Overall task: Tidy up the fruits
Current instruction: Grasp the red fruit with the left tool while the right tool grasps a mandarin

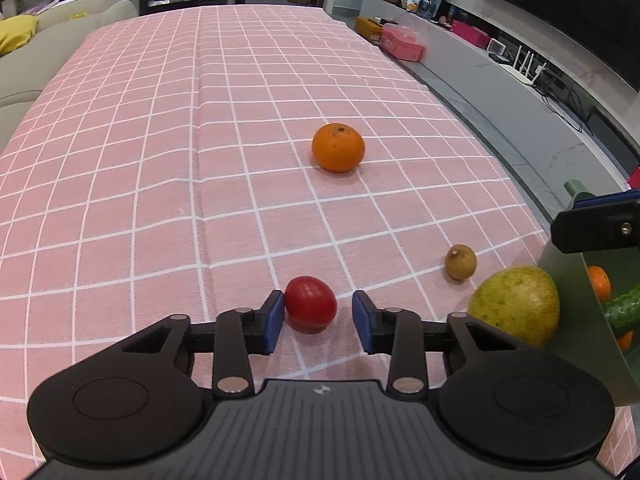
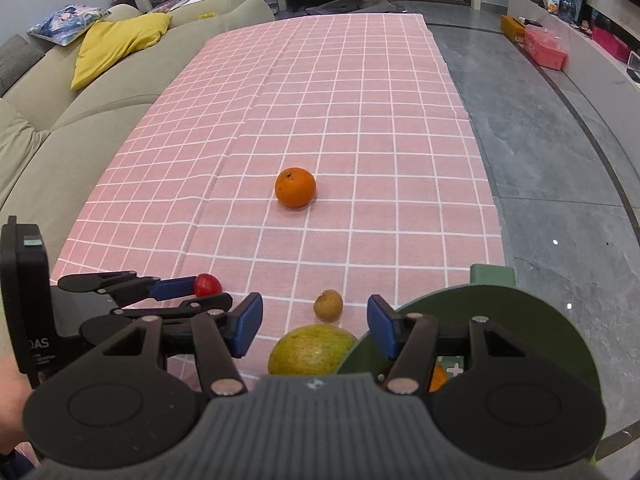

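Four fruits lie loose on the pink checked tablecloth (image 1: 160,160), and the step in hand looks like picking up the red tomato (image 1: 310,307) for the green bin (image 1: 576,320) at right. The left gripper (image 1: 318,320) is open wide, with the tomato between its fingers; the left pad (image 1: 275,320) appears to touch it and the right pad stands clear. Next it should centre on the tomato and close gently, since the skin is soft. Beyond the tips lies an orange (image 1: 338,147); to the right, a small brown fruit (image 1: 461,261) and a yellow-green pear (image 1: 516,304) against the bin. The right gripper (image 2: 315,326) is open and holds nothing, above the pear and the bin's rim.
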`<state>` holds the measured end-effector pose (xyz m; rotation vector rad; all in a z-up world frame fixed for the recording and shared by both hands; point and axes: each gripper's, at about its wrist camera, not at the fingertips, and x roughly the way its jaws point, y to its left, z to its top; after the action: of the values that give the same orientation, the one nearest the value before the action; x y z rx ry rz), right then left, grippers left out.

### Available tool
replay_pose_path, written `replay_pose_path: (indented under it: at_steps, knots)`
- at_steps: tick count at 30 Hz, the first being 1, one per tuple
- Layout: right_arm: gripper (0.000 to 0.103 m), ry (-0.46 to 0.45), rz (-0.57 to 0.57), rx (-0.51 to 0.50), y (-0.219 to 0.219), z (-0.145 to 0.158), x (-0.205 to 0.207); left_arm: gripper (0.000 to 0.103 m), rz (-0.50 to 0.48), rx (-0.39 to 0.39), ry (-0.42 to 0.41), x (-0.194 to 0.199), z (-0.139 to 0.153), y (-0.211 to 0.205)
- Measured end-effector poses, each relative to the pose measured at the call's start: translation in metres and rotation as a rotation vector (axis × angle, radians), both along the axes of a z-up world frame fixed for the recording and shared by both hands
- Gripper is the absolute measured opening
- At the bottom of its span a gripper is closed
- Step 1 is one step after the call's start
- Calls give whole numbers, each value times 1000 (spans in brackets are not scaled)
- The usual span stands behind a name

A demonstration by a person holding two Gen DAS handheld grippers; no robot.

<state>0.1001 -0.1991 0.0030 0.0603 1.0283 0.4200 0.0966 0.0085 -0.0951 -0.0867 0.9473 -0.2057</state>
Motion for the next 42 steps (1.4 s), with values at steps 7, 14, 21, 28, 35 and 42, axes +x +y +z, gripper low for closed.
replay_pose_path:
  at_steps: [7,14,21,28,35,42]
  knots:
    - [55,4,9,-7,5,-2,-2,31,8,-7,4,-1,2,5]
    - [55,5,-12,-11,4,-3,3,31,7,-48,-8,-8,18,15]
    - [56,18,-53,-9,22,-2,29,31,36,-86,-39,-16,40,37]
    - [56,28,-55,-64,75,-22,79,31,120,-88,-52,-17,45,75]
    - [57,86,-103,-123,111,-48,137,31,183,-113,-56,-18,47,102]
    - [54,143,-151,-172,120,-71,159,31,201,-137,-63,-19,48,110]
